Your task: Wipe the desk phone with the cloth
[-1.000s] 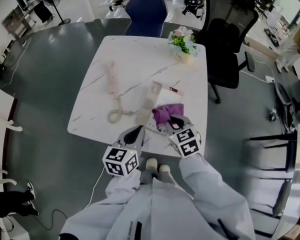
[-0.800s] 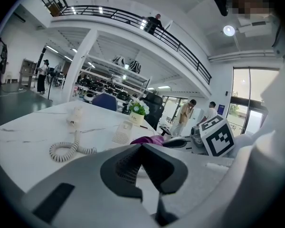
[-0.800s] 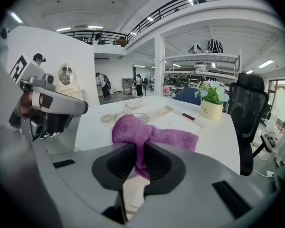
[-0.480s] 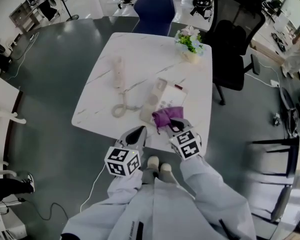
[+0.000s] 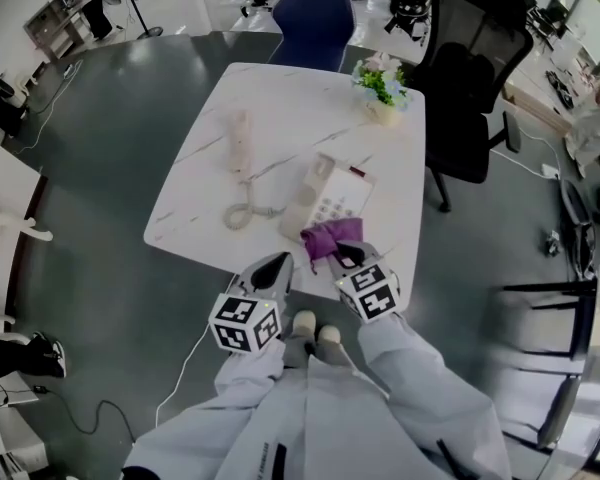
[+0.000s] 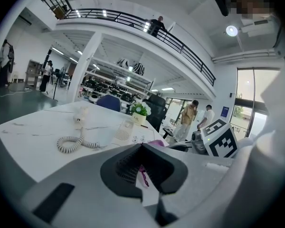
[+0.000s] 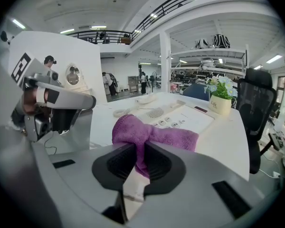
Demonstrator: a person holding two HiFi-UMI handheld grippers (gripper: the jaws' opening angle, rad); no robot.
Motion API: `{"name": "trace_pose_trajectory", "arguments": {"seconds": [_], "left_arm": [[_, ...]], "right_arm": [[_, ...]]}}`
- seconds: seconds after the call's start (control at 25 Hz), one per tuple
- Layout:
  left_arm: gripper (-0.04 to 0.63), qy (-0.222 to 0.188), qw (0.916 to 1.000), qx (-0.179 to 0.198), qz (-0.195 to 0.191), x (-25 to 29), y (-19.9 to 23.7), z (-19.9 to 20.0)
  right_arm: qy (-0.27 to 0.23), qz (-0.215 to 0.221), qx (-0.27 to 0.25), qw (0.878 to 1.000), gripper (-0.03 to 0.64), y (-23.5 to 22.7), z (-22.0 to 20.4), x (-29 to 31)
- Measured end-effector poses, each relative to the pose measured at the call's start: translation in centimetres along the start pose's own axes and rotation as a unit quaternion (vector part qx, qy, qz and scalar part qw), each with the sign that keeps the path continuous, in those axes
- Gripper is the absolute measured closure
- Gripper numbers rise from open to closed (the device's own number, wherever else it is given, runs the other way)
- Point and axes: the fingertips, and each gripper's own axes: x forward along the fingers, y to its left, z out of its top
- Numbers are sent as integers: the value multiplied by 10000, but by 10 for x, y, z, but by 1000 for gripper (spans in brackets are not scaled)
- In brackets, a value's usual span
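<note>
Head view, bench (image 5: 280, 108): white stone look with thin grey lines and rounded corners.
Head view, desk phone (image 5: 332, 198): a flat cream plastic box with small buttons. Its long side runs away from you and leans a bit to the right.
Head view, handset (image 5: 241, 140): off the desk phone, lying flat to its left, joined to it by a curly cord (image 5: 242, 214).
Head view, cloth (image 5: 328, 235): purple, soft and bunched up. It lies across the near end of the desk phone and touches it.
Head view, your tongs: the right tongs (image 5: 343, 255) are at the cloth. The left tongs (image 5: 270, 268) sit just beside them at the near bench edge.
Left gripper view, left tongs (image 6: 142, 146): the two grey tips meet, with nothing between them. The dark pads are ribbed.
Left gripper view, desk phone (image 6: 130, 133): ahead on the bench, with the curly cord (image 6: 73, 143) to its left.
Right gripper view, right tongs (image 7: 138, 148): closed tight on a fold of the fluffy cloth (image 7: 152, 134).
Right gripper view, cloth: it spreads out to the right, in front of the desk phone (image 7: 175, 117). The desk phone's long side points away toward a flower pot (image 7: 220, 101).
</note>
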Motion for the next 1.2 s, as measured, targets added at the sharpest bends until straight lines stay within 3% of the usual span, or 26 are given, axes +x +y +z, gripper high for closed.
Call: {"name": "trace_pose_trajectory", "arguments": {"seconds": [0.4,0.6,1.04,1.2], "left_arm": [[597,-102,9998,-26,140,-6,-3,1],[597,-199,9995,-27,239,-10,-5,5],[597,-528,9980,77,330,-16,-13,26],[597,-619,9976,164,276,-13,-15,38]], "right_arm": [[10,375,-77,9993,581,17,-10,0],[-48,575,313,9978,581,18,-9,-8],[-1001,522,1284,9853,582,-8,33,-43],[-1325,407,1368,9808,583,-21,50,-51]]}}
